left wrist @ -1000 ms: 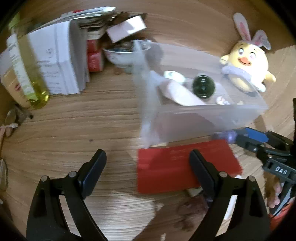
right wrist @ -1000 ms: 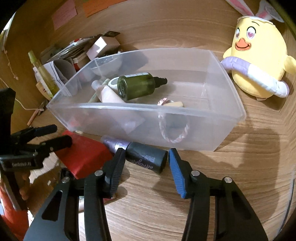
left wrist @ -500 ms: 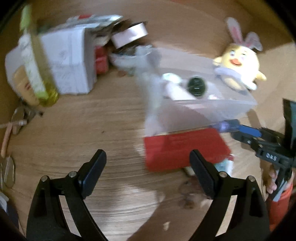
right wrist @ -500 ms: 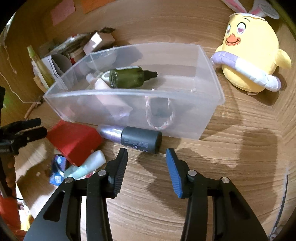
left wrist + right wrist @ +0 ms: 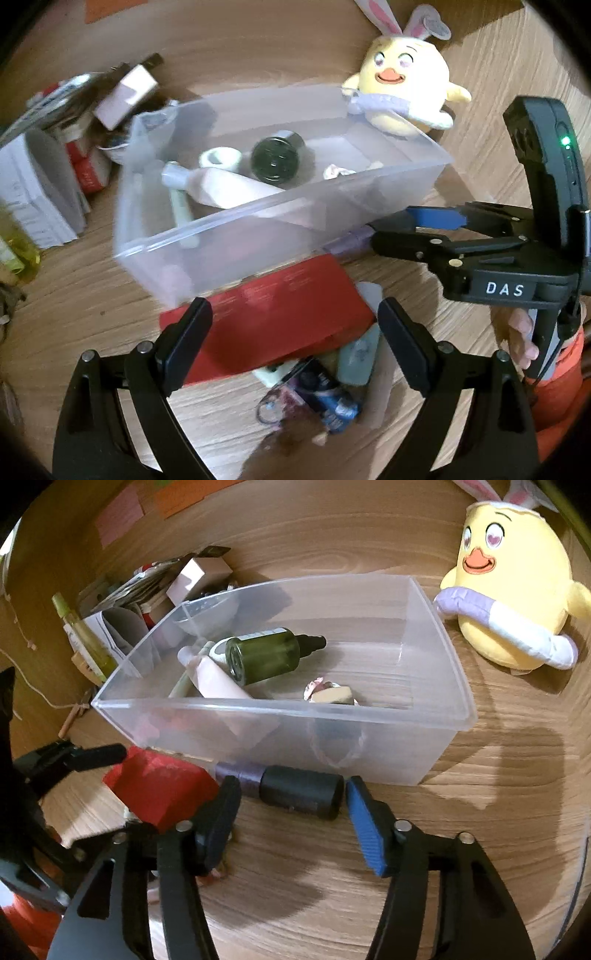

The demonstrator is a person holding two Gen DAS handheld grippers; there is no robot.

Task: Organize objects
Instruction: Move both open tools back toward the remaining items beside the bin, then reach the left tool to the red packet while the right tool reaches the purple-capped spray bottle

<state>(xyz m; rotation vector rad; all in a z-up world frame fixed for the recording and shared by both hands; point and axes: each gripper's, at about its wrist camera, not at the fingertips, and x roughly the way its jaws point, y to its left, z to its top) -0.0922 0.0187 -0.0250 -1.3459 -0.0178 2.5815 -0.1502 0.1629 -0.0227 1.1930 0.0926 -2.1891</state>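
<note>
A clear plastic bin (image 5: 277,705) (image 5: 280,206) holds a green bottle (image 5: 266,657) (image 5: 275,160), a pink tube (image 5: 218,681) and small bits. In front of the bin lies a black-capped purple bottle (image 5: 295,792) (image 5: 349,242). My right gripper (image 5: 291,812) (image 5: 406,229) straddles it with its jaws opening, and the pads are not pressing on it. My left gripper (image 5: 291,314) stands wide open over a red box (image 5: 266,321) (image 5: 159,786), holding nothing.
A yellow plush chick (image 5: 402,88) (image 5: 513,590) sits behind the bin's right end. Papers and small boxes (image 5: 37,184) are piled at the left. A teal tube (image 5: 360,354) and a blue packet (image 5: 332,398) lie by the red box's near edge.
My left gripper has swung right and rolled, so the red box and bin now sit closer before it. My right gripper's jaws narrowed, then widened around the black-capped bottle.
</note>
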